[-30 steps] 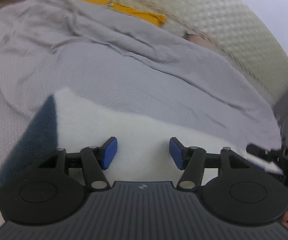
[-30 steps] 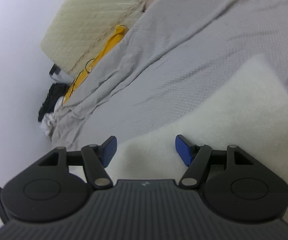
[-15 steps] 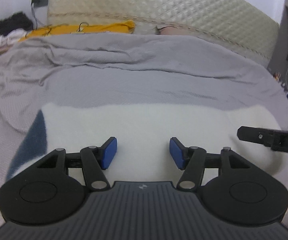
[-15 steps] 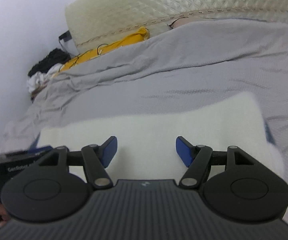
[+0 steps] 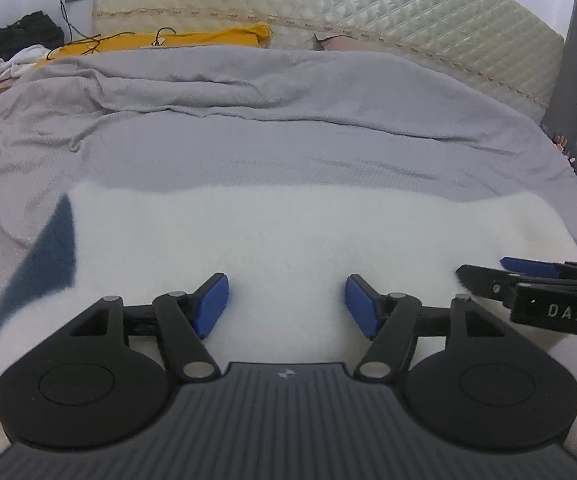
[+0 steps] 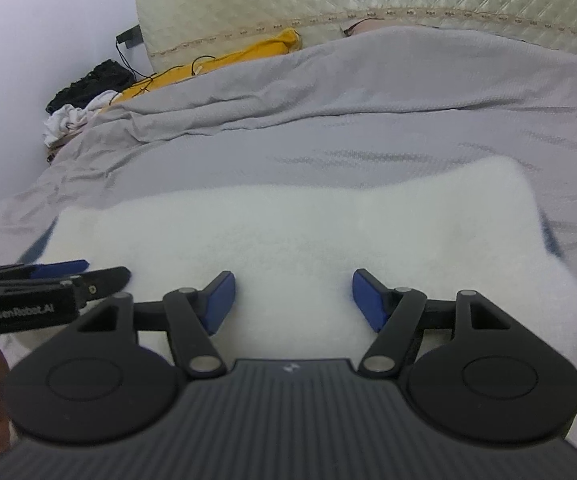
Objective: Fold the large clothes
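Observation:
A thick white fleecy garment (image 5: 288, 236) lies folded in a long band across the grey bedspread; a dark blue part (image 5: 44, 260) shows at its left end. It also fills the right wrist view (image 6: 296, 232). My left gripper (image 5: 286, 304) is open and empty, just above the garment's near edge. My right gripper (image 6: 292, 300) is open and empty over the same edge, to the right of the left one. Each gripper shows at the side of the other's view: the right one (image 5: 528, 276), the left one (image 6: 68, 276).
The grey bedspread (image 5: 288, 112) covers the bed, rumpled at the far side. A quilted cream headboard (image 5: 328, 4) stands behind. A yellow cloth (image 5: 160, 42) with cables lies at the head. Dark and white clothes (image 5: 8, 48) are heaped at far left.
Both views have swung level and square to the bed. The two grippers have come side by side over the garment's near edge. Both stay open.

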